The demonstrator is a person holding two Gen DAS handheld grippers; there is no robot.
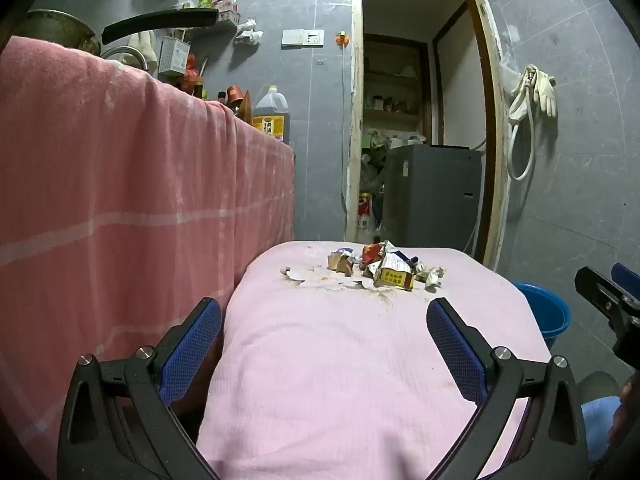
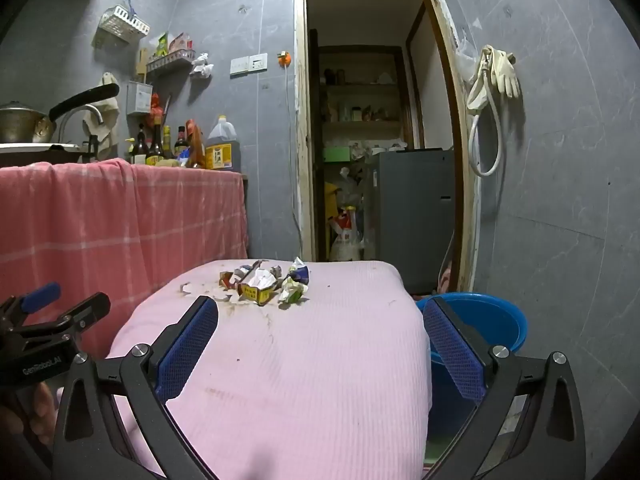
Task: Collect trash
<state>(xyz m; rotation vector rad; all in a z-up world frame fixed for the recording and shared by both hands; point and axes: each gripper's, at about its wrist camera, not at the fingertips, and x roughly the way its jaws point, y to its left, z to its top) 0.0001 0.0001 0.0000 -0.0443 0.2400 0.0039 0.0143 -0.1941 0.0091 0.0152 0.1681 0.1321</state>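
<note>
Trash [image 2: 266,282] heaped dead ahead at worktop's [image 2: 320,380] far edge, well beyond both grippers' [image 1: 324,354] [image 2: 320,354] wide-apart, empty fingers; right seemingly nearer.

Both fisheye views show a dim interior under cool, even light from overhead; the source itself lies outside the frames. The grey tiled wall [image 2: 560,160] reads bluish, with faint sheen along its tile joints. The hanging gloves [image 2: 506,72] and hose cast a soft shadow to their right, so light arrives from the left. The doorway [image 2: 360,120] opens onto a darker room whose shelves are murky and low in detail. The pink cloth [image 1: 360,360] is the brightest surface, without glare. Straight edges bow strongly outward toward the margins, and black vignetting fills the corners. Focus is fair at centre; the near gripper fingers [image 1: 192,352] are slightly soft.
</note>
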